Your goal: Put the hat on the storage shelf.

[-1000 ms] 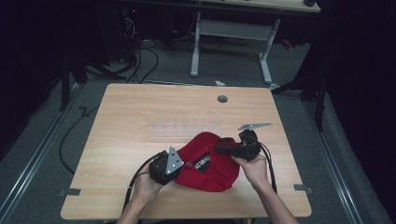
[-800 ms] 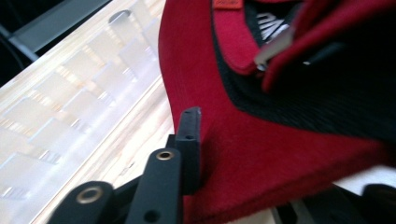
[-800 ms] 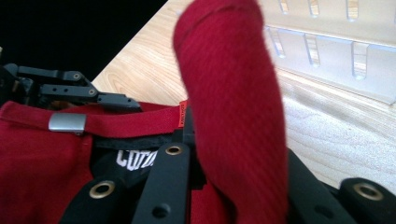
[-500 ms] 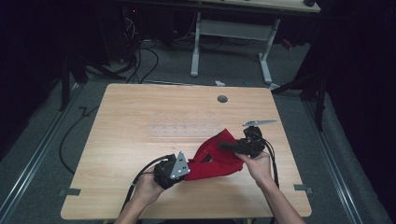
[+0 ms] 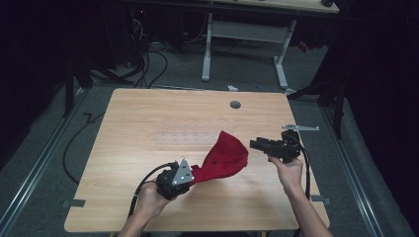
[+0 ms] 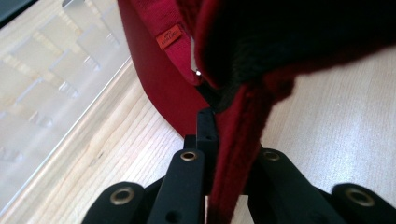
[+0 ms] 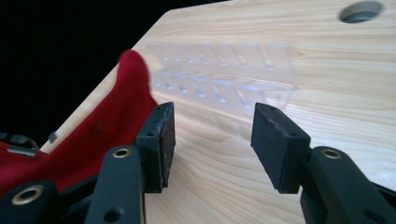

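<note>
Red cap (image 5: 225, 157) hangs clamped in left gripper (image 5: 184, 177); right gripper (image 5: 257, 144), just beside it, has been opening, empty.

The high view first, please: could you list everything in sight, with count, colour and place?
Red cloth: one, red, near table centre, one end clamped and lifted.
Clear tray: one, transparent, flat on the table behind the cloth.
Table: one, light wood, with a grey round hole at the far edge.
Floor cables: several, black, beyond the table.
Left gripper: one, black, shut on the cloth.
Right gripper: one, black, jaws just opened, nothing between them.
</note>
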`<state>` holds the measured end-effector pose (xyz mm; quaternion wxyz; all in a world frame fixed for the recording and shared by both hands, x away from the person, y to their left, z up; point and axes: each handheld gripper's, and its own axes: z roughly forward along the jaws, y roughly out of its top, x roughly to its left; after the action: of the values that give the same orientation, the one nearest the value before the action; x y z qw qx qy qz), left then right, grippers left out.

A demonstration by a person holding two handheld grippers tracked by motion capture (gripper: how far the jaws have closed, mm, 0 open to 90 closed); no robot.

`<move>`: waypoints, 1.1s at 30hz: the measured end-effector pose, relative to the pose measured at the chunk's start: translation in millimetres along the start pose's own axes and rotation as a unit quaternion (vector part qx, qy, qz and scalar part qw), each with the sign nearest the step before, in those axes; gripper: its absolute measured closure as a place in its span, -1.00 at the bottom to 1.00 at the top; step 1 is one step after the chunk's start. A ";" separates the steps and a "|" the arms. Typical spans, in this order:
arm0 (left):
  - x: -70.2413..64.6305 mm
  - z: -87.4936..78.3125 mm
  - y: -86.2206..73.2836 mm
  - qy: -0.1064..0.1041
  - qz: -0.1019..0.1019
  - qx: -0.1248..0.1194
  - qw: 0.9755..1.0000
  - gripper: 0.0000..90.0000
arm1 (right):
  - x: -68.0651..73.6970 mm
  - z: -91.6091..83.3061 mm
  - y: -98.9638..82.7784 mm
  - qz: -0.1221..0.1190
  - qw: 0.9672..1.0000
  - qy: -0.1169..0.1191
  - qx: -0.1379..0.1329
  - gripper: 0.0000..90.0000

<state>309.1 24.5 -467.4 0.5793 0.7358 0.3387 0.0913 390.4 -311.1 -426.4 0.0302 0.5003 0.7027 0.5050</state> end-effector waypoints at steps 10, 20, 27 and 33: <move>20.6 -11.4 8.4 0.017 -0.061 -0.051 0.997 0.91 | -7.1 11.1 -31.9 -0.052 0.995 -0.082 0.008 -0.05; 33.3 -15.2 18.4 0.033 -0.100 -0.081 0.991 0.91 | -22.9 35.0 -68.5 -0.088 0.980 -0.175 0.031 -0.15; 44.9 -23.8 30.3 0.044 -0.135 -0.104 0.984 0.91 | -28.6 41.8 -76.8 -0.100 0.970 -0.215 0.049 -0.15; 55.1 -31.2 40.2 0.066 -0.152 -0.130 0.978 0.91 | -32.6 53.1 -85.3 -0.120 0.961 -0.244 0.057 -0.16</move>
<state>350.0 78.5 -435.1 0.6533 0.5866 0.4693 0.0941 378.4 -298.0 -530.6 0.2328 0.5212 0.7564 0.3193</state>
